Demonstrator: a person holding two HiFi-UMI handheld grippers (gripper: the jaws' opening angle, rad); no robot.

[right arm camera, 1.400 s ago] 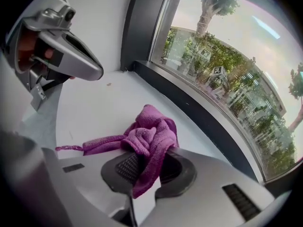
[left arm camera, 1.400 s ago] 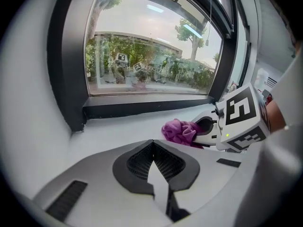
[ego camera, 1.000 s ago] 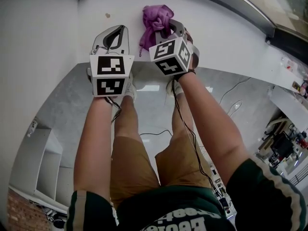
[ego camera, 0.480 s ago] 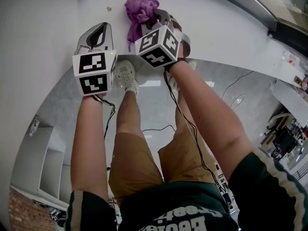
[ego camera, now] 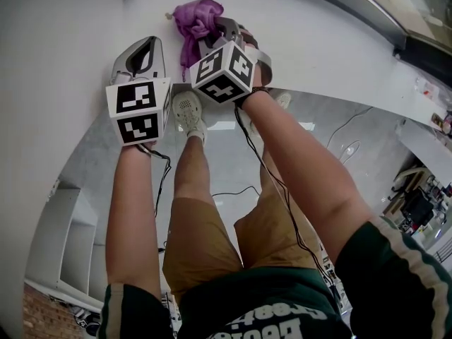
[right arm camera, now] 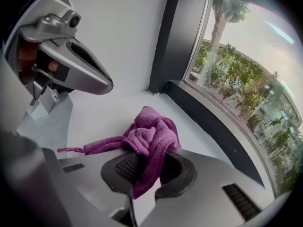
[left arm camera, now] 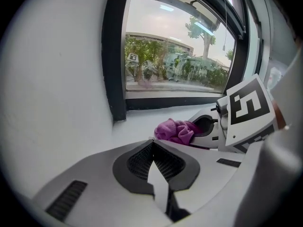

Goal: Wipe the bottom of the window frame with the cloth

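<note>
Mid-wipe, I judge: my right gripper [right arm camera: 147, 167] pinches the purple cloth [right arm camera: 152, 132] on the sill [right arm camera: 106, 110]. My left gripper [left arm camera: 154, 161], jaws pressed together, is empty. Next, sweep along the frame [right arm camera: 215, 134].

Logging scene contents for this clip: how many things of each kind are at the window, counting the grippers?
grippers: 2, the left gripper empty and the right gripper holding the cloth
purple cloth: 1
window frame: 1
white sill: 1
total: 5
</note>
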